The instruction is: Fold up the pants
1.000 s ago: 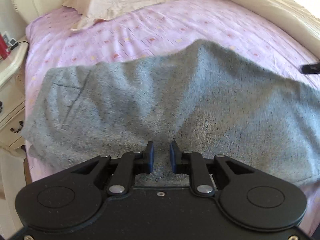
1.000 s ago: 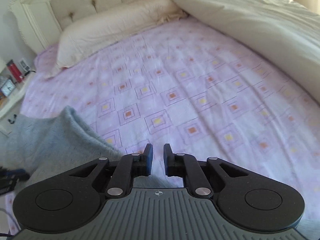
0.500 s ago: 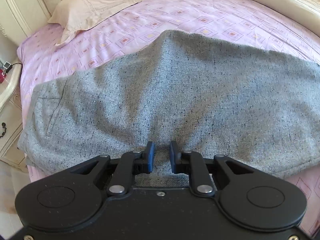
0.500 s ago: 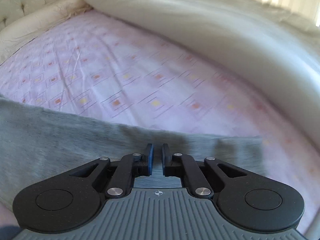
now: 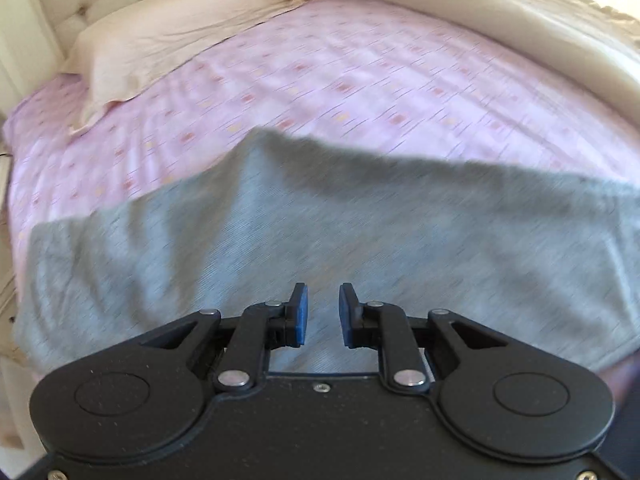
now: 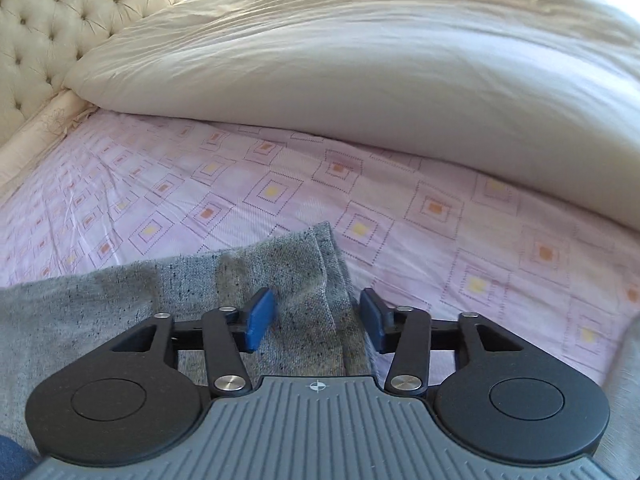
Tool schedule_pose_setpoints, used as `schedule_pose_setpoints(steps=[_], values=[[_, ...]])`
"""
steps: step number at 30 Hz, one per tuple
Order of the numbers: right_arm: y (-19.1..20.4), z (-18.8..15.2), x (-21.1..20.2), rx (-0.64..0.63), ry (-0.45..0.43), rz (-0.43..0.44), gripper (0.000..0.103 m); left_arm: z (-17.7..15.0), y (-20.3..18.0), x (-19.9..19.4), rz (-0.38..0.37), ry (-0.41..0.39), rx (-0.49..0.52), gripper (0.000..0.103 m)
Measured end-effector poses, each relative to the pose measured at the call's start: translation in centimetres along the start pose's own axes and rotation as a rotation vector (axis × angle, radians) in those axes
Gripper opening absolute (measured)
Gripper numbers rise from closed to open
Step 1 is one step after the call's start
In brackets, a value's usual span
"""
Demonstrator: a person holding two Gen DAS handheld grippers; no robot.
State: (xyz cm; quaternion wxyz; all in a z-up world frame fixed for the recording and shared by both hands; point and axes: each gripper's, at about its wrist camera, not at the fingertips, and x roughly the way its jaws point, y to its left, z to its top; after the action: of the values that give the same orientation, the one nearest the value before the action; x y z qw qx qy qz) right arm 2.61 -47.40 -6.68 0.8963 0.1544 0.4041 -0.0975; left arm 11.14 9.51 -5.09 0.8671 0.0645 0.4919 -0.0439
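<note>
The right hand-held gripper point(image 6: 316, 318) is spread wide over the hem end of the grey pants point(image 6: 120, 300), pinching nothing. The left hand-held gripper point(image 5: 320, 314) hovers above the pants' middle with a narrow gap, empty. The pants lie across the near edge of the bed point(image 6: 360, 184), long axis running left to right. Soft, limp knit, probably light; best pinched at the hem and waistband corners.

A home bedroom: a cream button-tufted upholstered headboard point(image 6: 52, 20) stands behind a bed dressed in a pink sheet printed with small squares point(image 6: 240, 200), a beige pillow point(image 5: 180, 44) and a bulky cream duvet point(image 6: 380, 64).
</note>
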Motion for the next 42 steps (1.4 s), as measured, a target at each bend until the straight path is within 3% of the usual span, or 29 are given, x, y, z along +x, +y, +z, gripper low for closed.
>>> schedule_pose_setpoints(steps=[2,4,5,6,7,8,11,17,21,24,26,29,30,36,42], values=[[0.1,0.0,0.3,0.005,-0.011,0.043,0.059,1.1,-1.0,0.4,-0.037,0.004,-0.004,0.026],[0.5,0.2,0.5,-0.004,-0.008,0.038,0.059,1.9,-2.4,0.7,-0.073,0.002,0.003,0.026],[0.9,0.2,0.6,-0.017,-0.008,0.036,0.049,2.3,-3.2,1.0,-0.089,0.003,0.01,0.026],[1.2,0.2,0.6,-0.035,-0.008,0.048,0.023,2.7,-4.0,1.4,-0.105,0.003,0.02,0.026],[1.6,0.2,0.5,-0.054,-0.003,0.077,0.011,3.0,-4.9,1.7,-0.124,0.002,0.032,0.026],[2.1,0.2,-0.3,-0.081,-0.009,0.08,0.012,3.3,-6.0,2.0,-0.145,0.002,0.046,0.026],[4.0,0.7,-2.2,-0.264,-0.095,-0.025,0.01,4.1,-9.1,2.8,-0.205,-0.011,0.096,0.026],[2.8,1.9,-0.1,-0.229,-0.059,-0.097,0.007,5.5,-13.6,4.6,-0.279,-0.027,0.105,0.026],[1.7,3.3,-0.5,-0.177,-0.11,-0.113,0.002,6.1,-15.0,4.4,-0.285,-0.047,0.089,0.026],[-0.1,4.1,-0.5,-0.079,-0.05,-0.004,0.003,6.2,-16.1,3.9,-0.296,-0.053,0.113,0.026],[-1.6,3.7,-1.7,-0.006,-0.079,0.024,0.006,6.0,-16.9,3.4,-0.313,-0.054,0.135,0.026],[-4.0,2.7,-3.0,0.126,-0.071,0.104,0.041,5.6,-18.2,2.7,-0.321,-0.048,0.184,0.026],[-4.4,2.2,-3.1,0.146,-0.052,0.111,0.044,5.4,-18.6,2.6,-0.326,-0.04,0.203,0.026],[-5.3,-0.5,-3.2,0.141,0.063,0.117,0.046,4.8,-20.4,4.1,-0.309,0.052,0.245,0.026],[-5.6,-1.4,-3.3,0.246,0.031,0.214,0.052,5.8,-20.4,4.4,-0.31,0.085,0.184,0.026]])
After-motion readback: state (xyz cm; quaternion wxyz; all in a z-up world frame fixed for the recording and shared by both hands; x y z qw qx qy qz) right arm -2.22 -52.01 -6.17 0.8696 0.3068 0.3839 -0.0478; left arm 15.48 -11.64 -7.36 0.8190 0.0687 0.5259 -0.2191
